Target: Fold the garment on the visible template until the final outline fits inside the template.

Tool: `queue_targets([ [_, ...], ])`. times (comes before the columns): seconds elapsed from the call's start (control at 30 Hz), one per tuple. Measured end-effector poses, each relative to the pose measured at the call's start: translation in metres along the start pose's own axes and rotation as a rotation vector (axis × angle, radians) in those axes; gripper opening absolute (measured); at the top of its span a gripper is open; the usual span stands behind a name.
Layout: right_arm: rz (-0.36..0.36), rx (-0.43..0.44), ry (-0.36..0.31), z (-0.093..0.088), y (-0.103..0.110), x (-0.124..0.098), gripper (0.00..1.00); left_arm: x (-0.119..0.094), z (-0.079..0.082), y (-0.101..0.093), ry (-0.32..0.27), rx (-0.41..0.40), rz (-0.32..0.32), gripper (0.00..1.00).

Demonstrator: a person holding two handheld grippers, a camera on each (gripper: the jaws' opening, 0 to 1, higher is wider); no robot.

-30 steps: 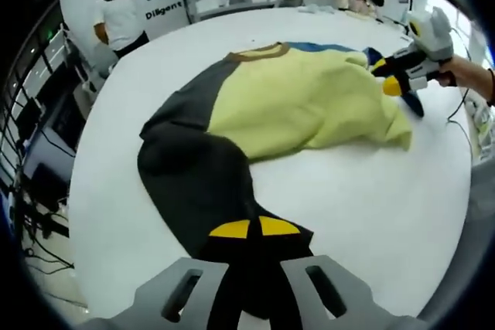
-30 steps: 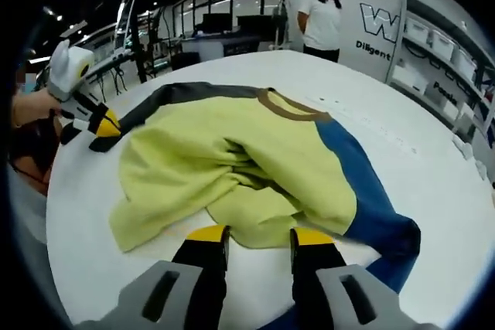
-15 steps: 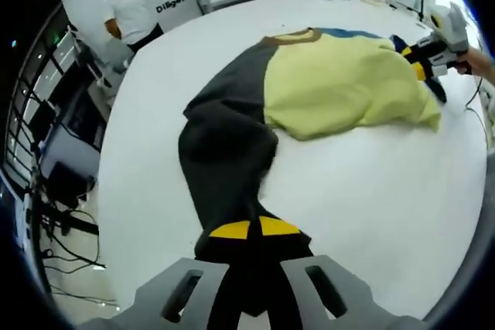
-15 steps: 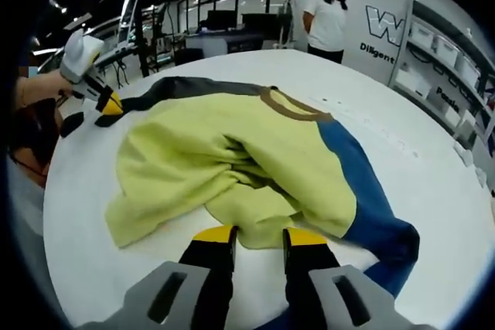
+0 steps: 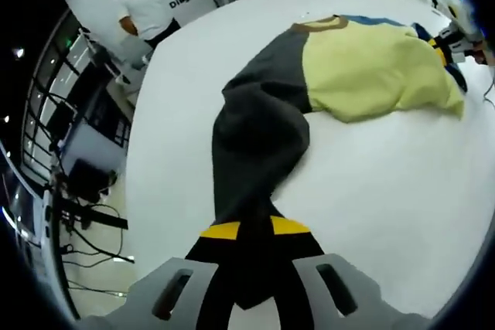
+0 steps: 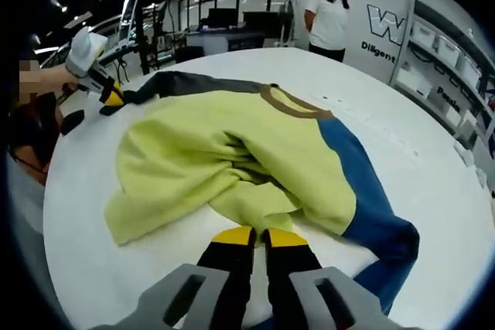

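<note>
A garment lies on a round white table [image 5: 371, 191]: yellow-green body [image 5: 371, 75], brown collar [image 5: 317, 25], dark grey sleeve [image 5: 255, 137] and blue sleeve [image 6: 363, 191]. My left gripper [image 5: 257, 229] is shut on the cuff end of the dark grey sleeve, which runs stretched from the jaws to the body. It also appears as the left gripper [image 6: 108, 96], held in a hand at the table's far left. My right gripper [image 6: 261, 236] has its jaws together at the yellow-green hem [image 6: 244, 210], pinching its edge. At the far right sits the right gripper [image 5: 452, 42].
A person in a white shirt [image 6: 329, 17] stands beyond the table, also seen as the person [image 5: 147, 9]. Shelves with boxes [image 6: 448, 67] line the right wall. Desks and cables [image 5: 77, 191] lie past the table's left edge. White table surface spreads around the garment.
My left gripper has drawn the dark sleeve outward, so it lies longer and straighter. The right jaws have gone from open to shut at the yellow-green hem.
</note>
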State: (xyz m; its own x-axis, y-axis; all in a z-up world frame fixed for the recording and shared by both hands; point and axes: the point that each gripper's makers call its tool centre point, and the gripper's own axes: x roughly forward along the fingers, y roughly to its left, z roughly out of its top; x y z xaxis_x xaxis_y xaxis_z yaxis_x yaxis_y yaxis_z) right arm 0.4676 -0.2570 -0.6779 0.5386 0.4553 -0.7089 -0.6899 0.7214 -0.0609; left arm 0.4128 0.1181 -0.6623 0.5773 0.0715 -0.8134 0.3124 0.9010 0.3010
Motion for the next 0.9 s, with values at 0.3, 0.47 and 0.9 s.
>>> queue_targets([
  [0.3,-0.013,0.017,0.005,0.0,0.001,-0.001,0.0,-0.005,0.007,-0.021,-0.04,-0.057,-0.081,0.34],
  [0.47,-0.014,0.025,-0.011,0.005,0.003,-0.009,0.0,-0.007,0.016,-0.029,-0.07,-0.025,-0.107,0.45],
  [0.9,-0.013,0.014,-0.019,0.013,0.003,-0.015,0.0,-0.023,0.037,-0.058,-0.166,-0.005,-0.183,0.64],
])
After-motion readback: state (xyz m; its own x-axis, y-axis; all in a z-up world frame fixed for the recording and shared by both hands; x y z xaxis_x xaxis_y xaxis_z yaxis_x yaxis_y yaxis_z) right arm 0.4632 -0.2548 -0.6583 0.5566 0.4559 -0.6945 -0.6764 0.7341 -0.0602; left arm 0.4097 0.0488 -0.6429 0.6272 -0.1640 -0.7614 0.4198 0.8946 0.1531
